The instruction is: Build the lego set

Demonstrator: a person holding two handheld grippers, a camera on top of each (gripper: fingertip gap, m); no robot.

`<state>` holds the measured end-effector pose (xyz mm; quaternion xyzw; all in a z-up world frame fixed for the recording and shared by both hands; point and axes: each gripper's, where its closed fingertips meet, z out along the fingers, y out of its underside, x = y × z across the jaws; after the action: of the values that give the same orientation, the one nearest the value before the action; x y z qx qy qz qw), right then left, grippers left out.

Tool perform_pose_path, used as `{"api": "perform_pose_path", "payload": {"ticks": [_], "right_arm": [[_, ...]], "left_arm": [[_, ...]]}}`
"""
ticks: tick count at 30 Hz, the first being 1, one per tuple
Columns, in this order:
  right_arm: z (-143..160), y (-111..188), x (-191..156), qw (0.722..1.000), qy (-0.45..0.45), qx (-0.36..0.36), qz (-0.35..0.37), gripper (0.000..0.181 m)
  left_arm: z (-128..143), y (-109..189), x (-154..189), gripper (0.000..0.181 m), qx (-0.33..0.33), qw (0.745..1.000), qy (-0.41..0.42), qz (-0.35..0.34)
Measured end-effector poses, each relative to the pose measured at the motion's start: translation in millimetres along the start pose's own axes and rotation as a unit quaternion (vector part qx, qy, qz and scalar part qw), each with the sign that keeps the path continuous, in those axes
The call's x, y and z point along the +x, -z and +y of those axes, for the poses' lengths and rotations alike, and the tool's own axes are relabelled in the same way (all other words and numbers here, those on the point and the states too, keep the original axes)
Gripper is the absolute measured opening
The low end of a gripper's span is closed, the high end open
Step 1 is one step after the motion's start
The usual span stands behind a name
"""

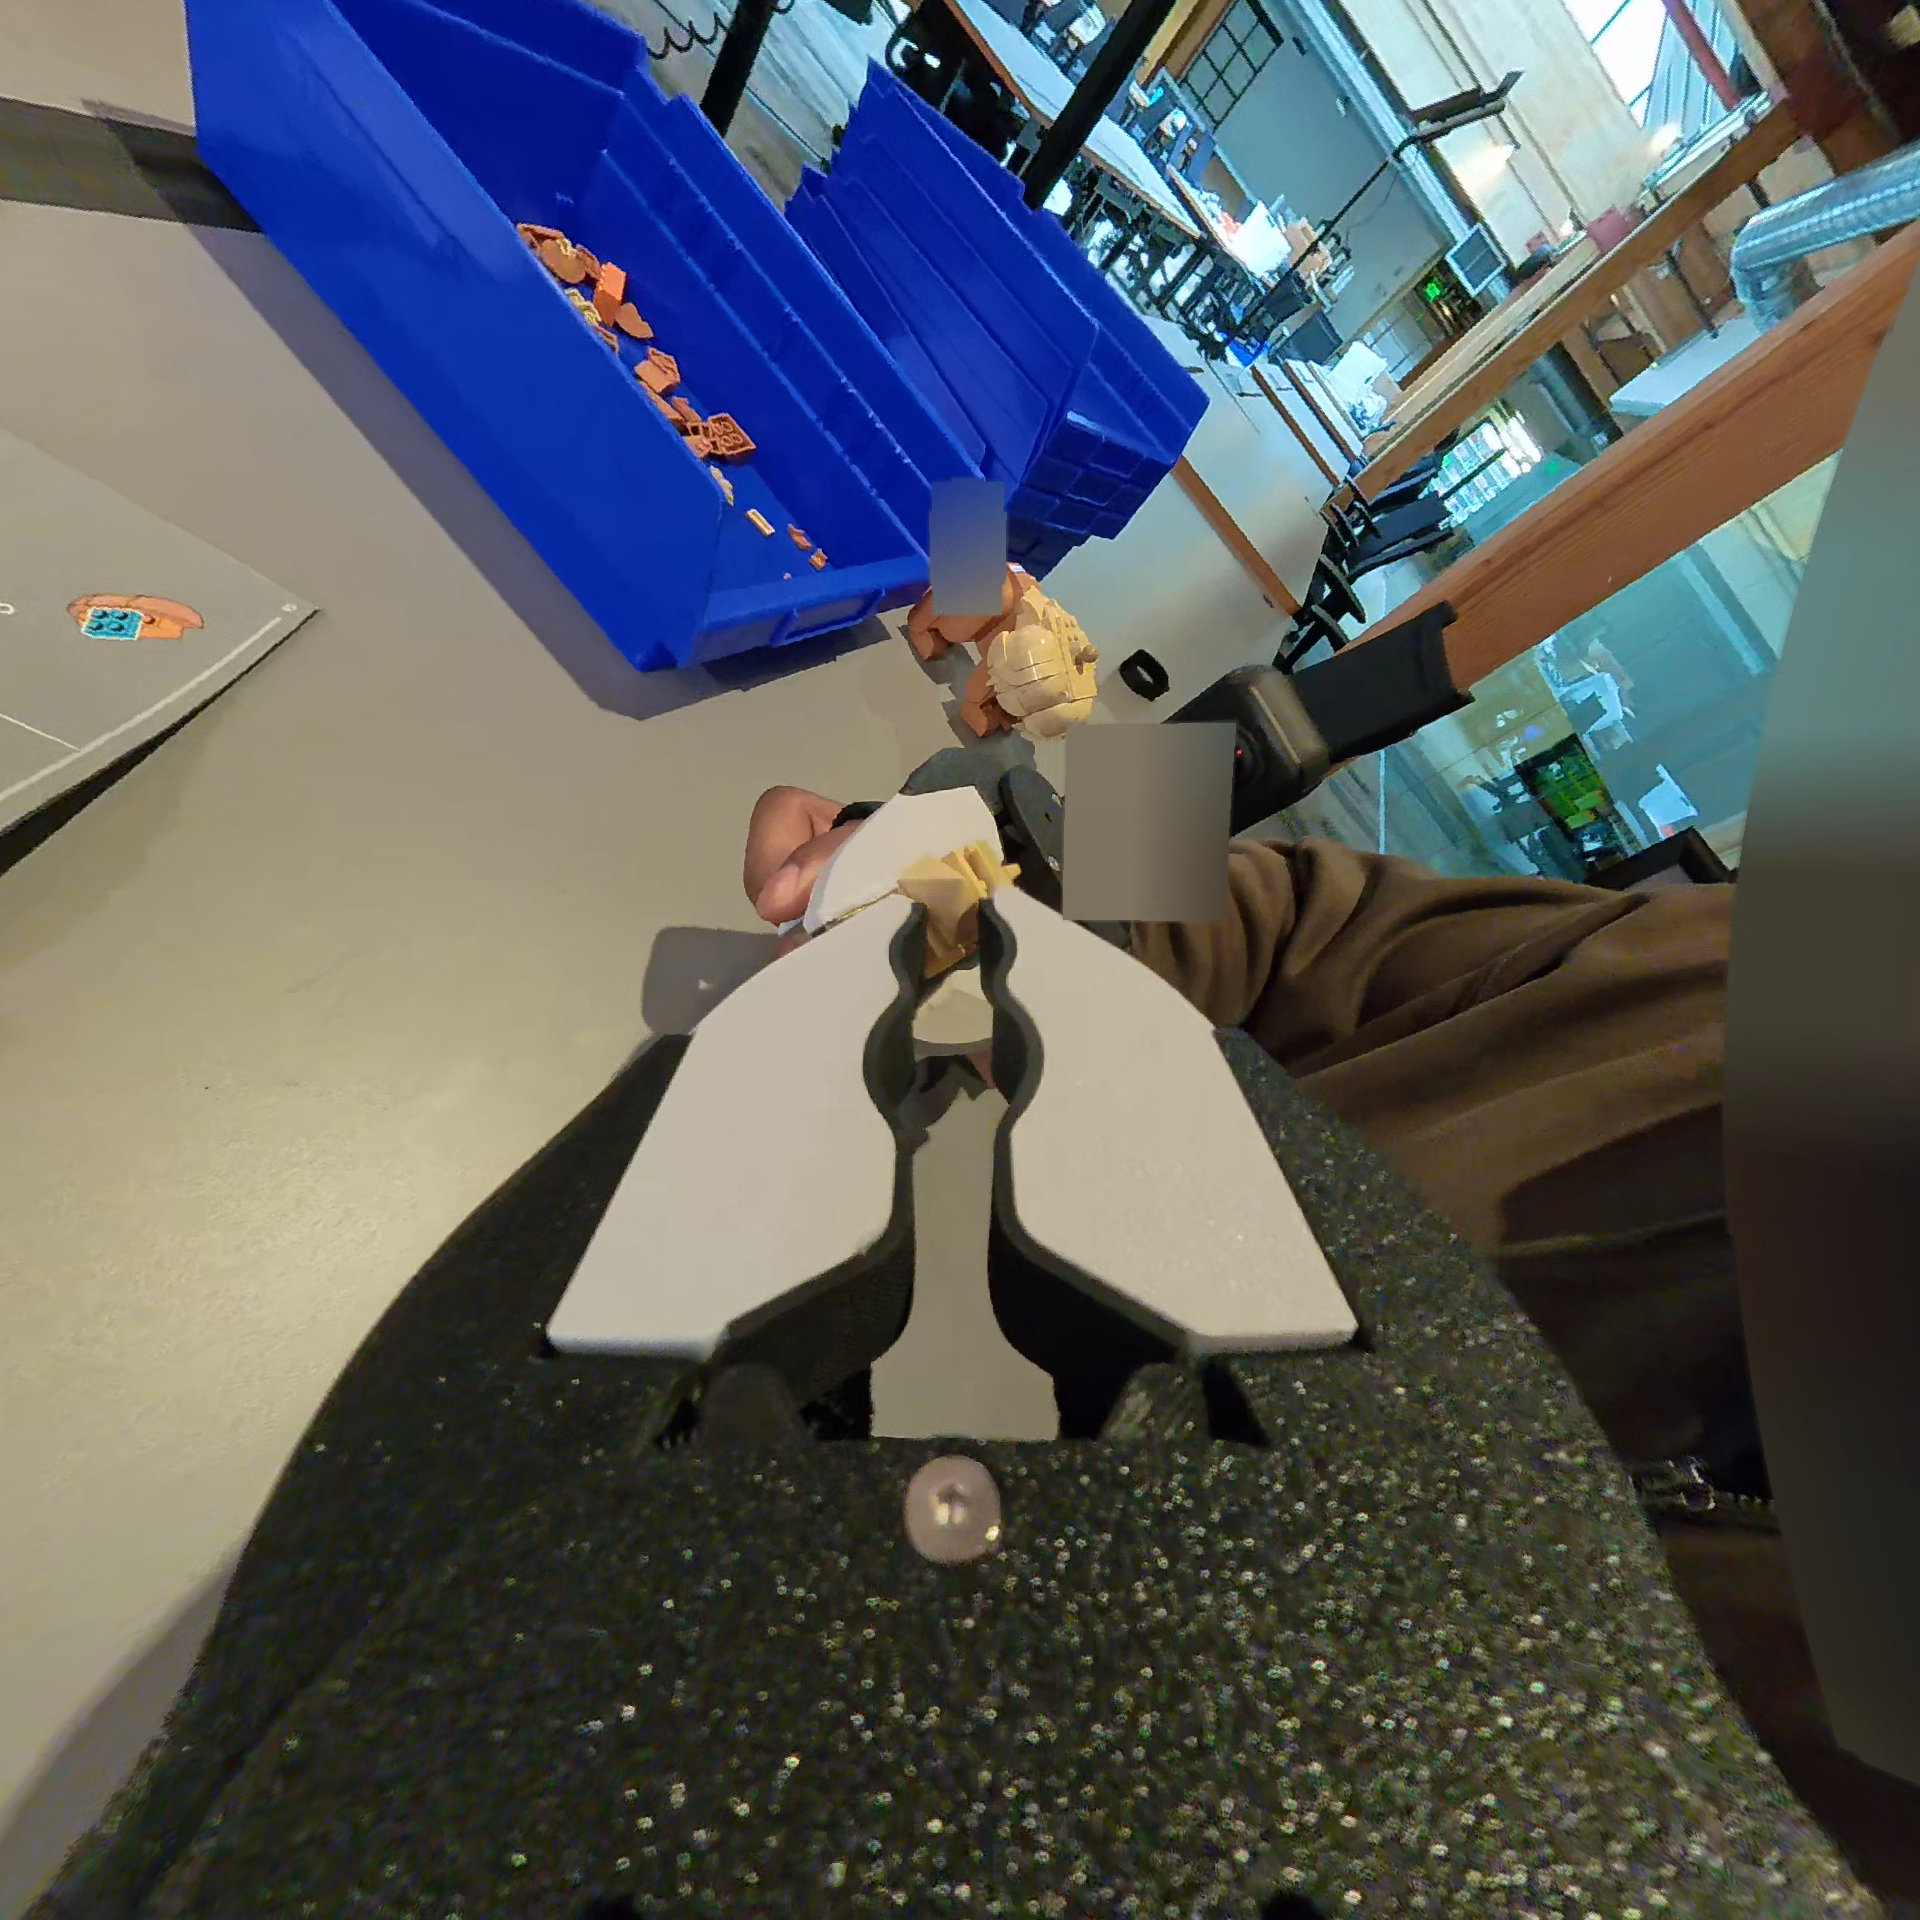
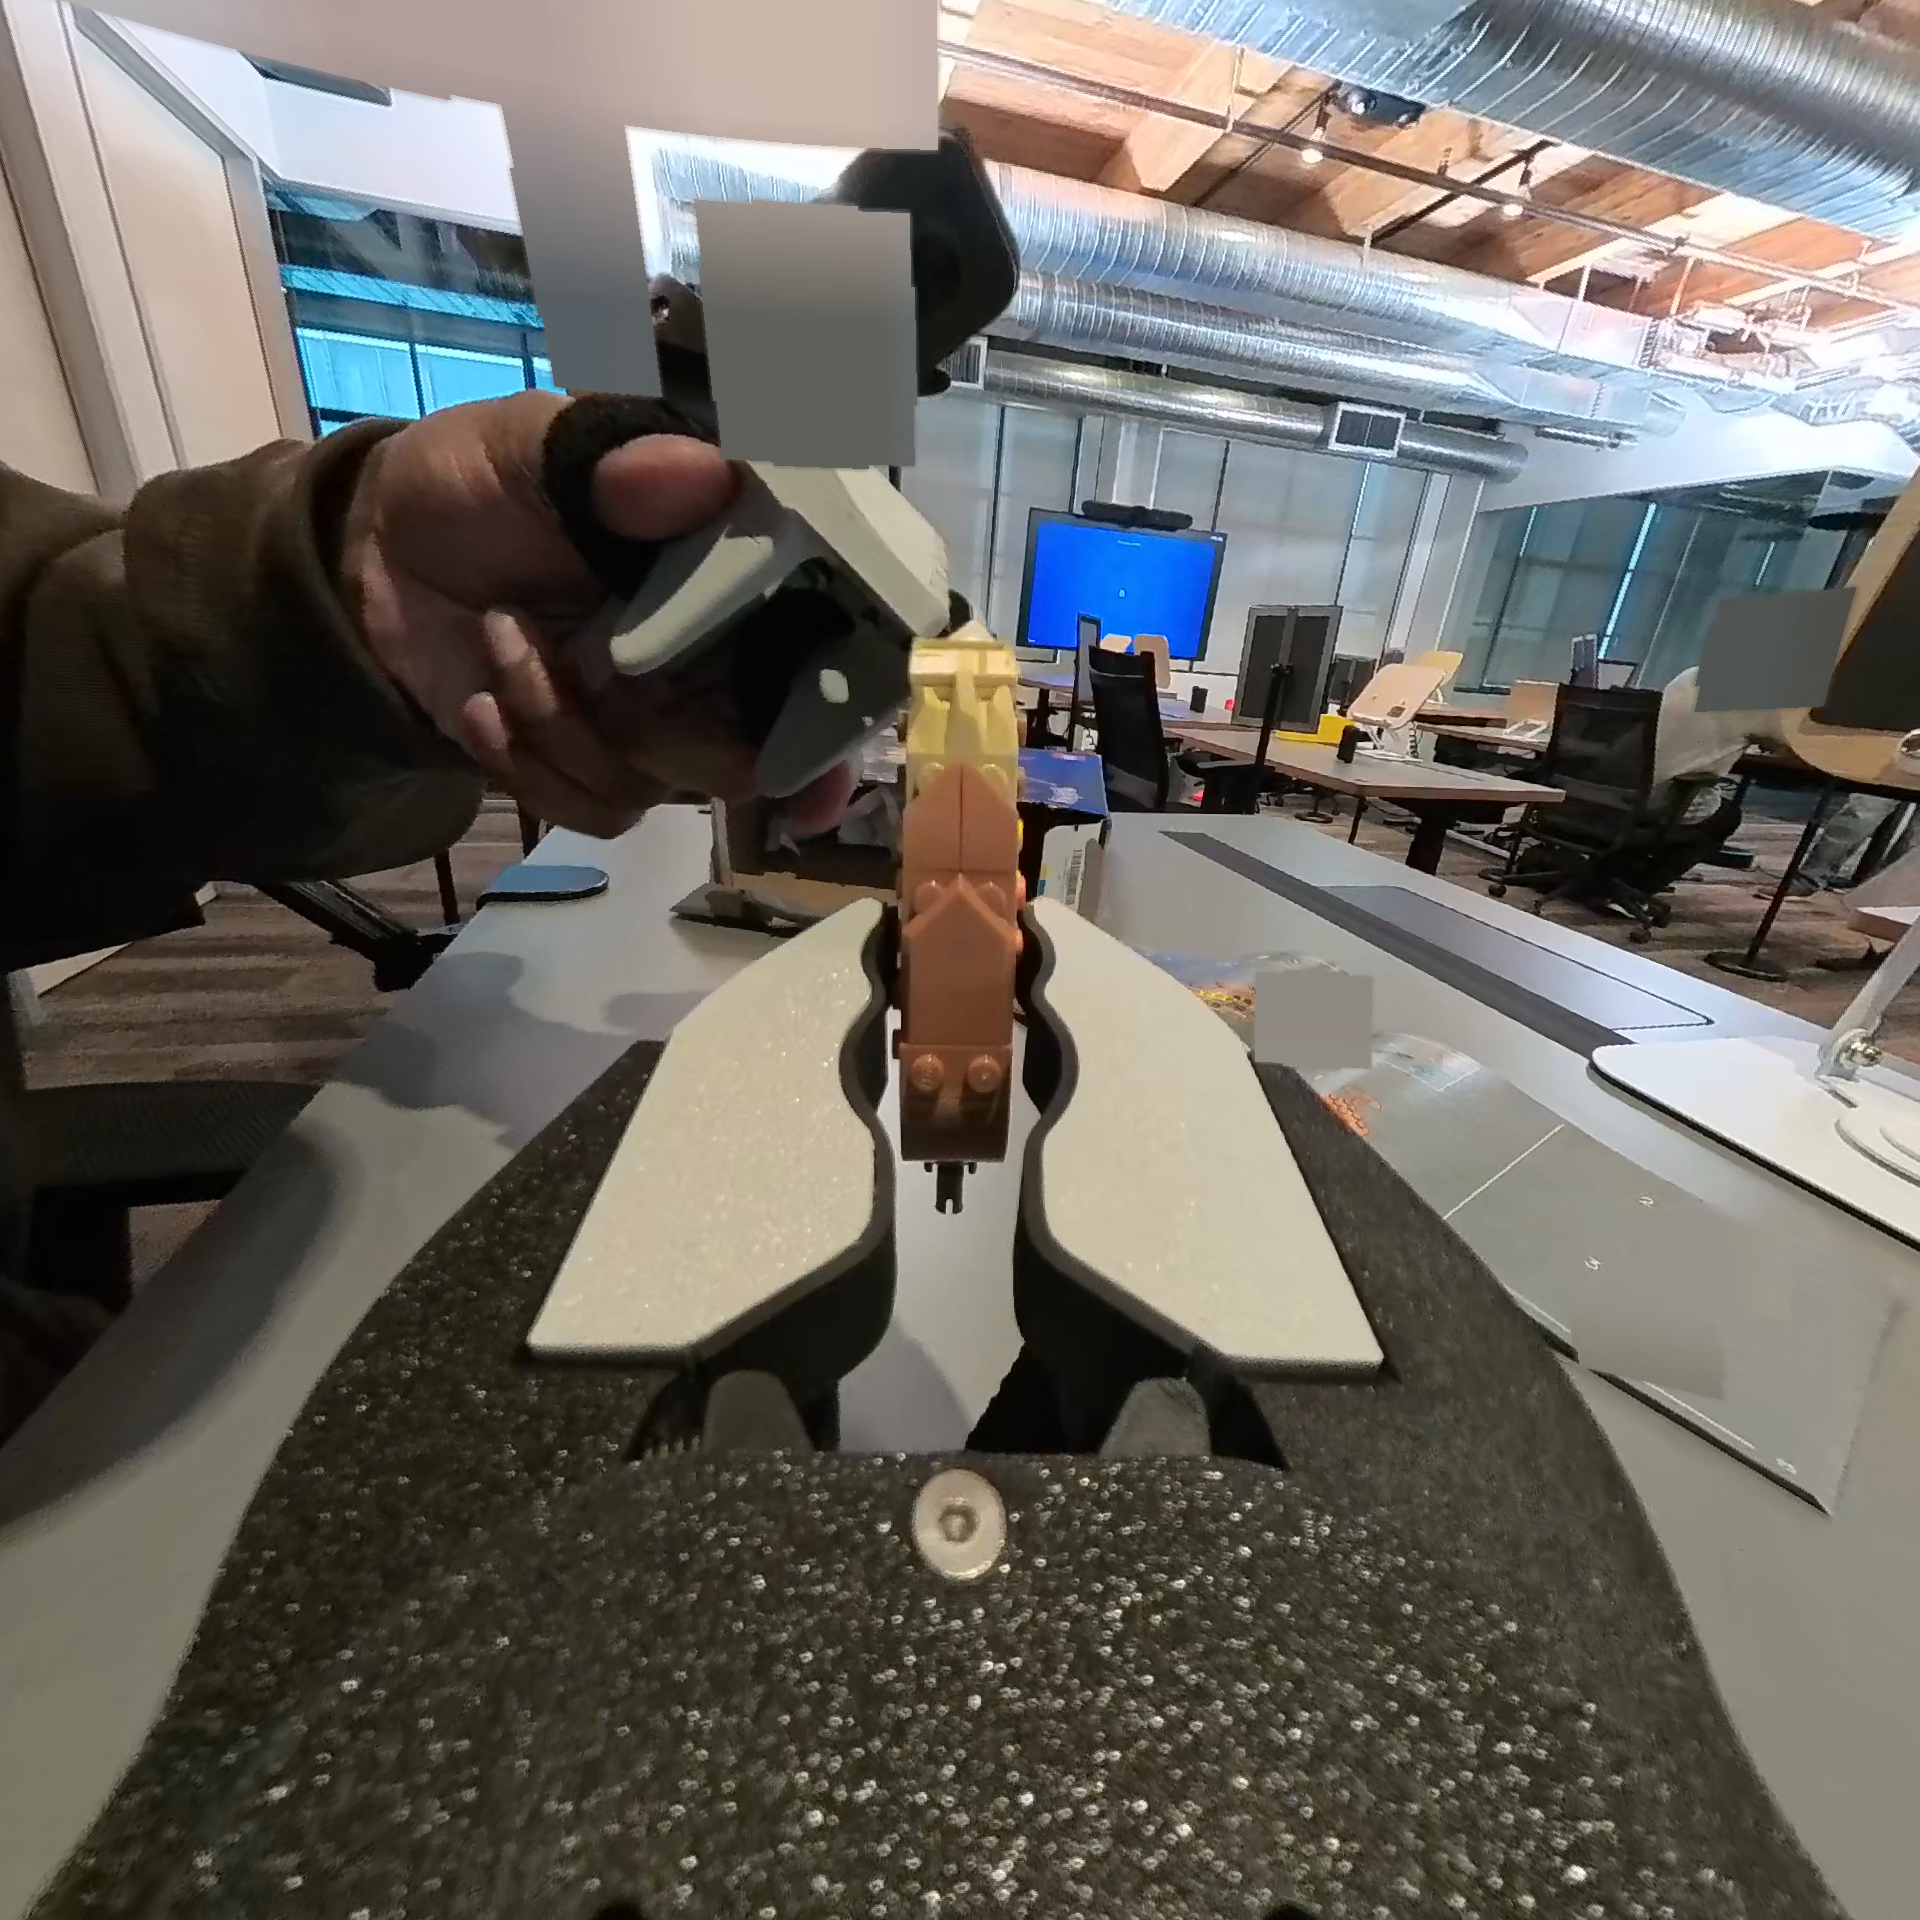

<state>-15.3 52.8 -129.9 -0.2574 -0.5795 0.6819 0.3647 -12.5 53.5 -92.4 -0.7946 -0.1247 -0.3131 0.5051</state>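
A brown and tan Lego assembly (image 2: pixel 954 935) is held above the grey table by both grippers. My right gripper (image 2: pixel 956 925) is shut on its brown part, and a thin black pin sticks out below. My left gripper (image 1: pixel 948 914) is shut on the tan end (image 1: pixel 940 883). In the right wrist view the left gripper (image 2: pixel 831 613) comes in from the upper left, held by a hand, and meets the tan end (image 2: pixel 961 675). A larger brown and tan Lego figure (image 1: pixel 1029 665) lies on the table beyond.
A blue bin (image 1: pixel 416 260) holds several loose brown pieces (image 1: pixel 665 364); a second blue bin (image 1: pixel 987 312) stands behind it. An instruction booklet (image 1: pixel 104 644) lies at the left and shows in the right wrist view (image 2: pixel 1558 1195). A white stand base (image 2: pixel 1714 1091) is at the right. The gap from one gripper's tips to the other's is roughly 4 cm.
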Motion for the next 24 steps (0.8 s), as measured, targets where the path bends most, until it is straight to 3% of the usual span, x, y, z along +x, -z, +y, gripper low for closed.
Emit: {"api": "perform_pose_path", "payload": {"ticks": [24], "right_arm": [[-9,3,-4,0.999,-0.007,0.026,-0.017,0.021]], "left_arm": [[0,0,14,0.011,-0.038,0.993,-0.108,-0.013]]}}
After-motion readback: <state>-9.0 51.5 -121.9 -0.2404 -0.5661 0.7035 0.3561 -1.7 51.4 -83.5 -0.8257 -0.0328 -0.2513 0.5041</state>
